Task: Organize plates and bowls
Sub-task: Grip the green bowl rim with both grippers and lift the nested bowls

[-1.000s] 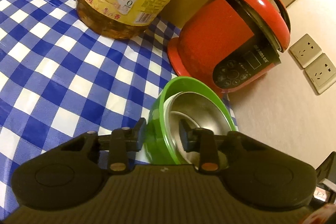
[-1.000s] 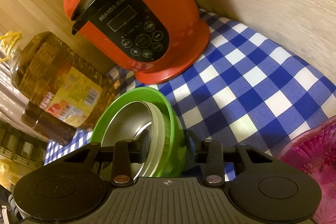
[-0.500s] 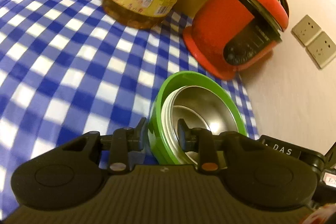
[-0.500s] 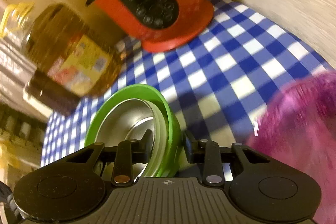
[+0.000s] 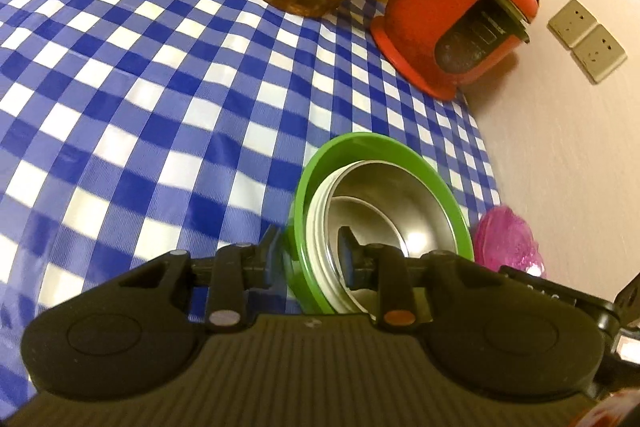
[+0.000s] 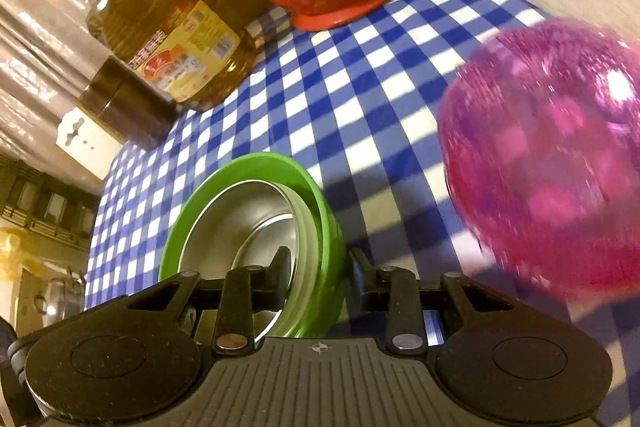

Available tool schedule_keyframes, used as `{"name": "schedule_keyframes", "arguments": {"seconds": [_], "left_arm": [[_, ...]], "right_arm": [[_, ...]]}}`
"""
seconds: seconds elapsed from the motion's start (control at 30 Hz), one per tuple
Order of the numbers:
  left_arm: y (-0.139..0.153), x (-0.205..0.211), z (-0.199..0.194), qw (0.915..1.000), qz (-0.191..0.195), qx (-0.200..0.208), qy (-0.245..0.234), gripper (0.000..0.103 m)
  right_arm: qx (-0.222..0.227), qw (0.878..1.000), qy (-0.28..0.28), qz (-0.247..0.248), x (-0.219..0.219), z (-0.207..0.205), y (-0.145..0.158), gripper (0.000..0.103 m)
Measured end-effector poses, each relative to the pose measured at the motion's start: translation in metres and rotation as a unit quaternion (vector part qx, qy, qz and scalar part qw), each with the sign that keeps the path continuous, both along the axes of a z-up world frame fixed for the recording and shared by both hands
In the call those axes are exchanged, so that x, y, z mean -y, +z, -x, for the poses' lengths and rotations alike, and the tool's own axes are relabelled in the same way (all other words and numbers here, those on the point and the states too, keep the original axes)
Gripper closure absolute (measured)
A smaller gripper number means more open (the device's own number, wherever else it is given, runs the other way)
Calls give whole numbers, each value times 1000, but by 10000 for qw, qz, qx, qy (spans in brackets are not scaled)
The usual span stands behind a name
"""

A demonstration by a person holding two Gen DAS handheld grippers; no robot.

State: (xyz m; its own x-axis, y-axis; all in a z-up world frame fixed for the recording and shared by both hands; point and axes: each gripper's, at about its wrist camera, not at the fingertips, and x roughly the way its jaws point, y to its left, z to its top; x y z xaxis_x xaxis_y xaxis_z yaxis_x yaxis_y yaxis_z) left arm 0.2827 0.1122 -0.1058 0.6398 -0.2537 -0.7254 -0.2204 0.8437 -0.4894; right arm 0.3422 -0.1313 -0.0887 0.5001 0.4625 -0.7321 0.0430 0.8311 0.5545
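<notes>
Blue-checked desk [image 5: 120, 99] against wall. We note both hand-held grippers, left [image 5: 308, 255] and right [image 6: 320, 271], pinching opposite walls of steel-lined green bowl [image 5: 380, 203]. Pink bowl [image 6: 552, 155] lies right of it, nearest right hand, likely nesting target.

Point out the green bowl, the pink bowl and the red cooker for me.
green bowl [image 5: 320, 163]: left wrist view, on its far green rim.
pink bowl [image 6: 552, 163]: right wrist view, on its blurred translucent wall.
red cooker [image 5: 436, 7]: left wrist view, on its red side wall.
</notes>
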Motion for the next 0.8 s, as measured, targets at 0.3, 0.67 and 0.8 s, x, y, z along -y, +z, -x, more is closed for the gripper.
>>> {"name": "schedule_keyframes", "arguments": {"seconds": [0.3,0.67,0.8], "left_arm": [[-10,-18,5,9969,698,175,326,76],[-24,-11,-11,9978,635,-35,208,75],[-27,-12,-12,9972,701,-33,241,75]], "right_arm": [[-43,9965,-398,-734,15,9,-14,65],[-177,9933,-634,-949,12,1,-32,64],[-172,9942,-557,-905,9,1,-34,64]]}}
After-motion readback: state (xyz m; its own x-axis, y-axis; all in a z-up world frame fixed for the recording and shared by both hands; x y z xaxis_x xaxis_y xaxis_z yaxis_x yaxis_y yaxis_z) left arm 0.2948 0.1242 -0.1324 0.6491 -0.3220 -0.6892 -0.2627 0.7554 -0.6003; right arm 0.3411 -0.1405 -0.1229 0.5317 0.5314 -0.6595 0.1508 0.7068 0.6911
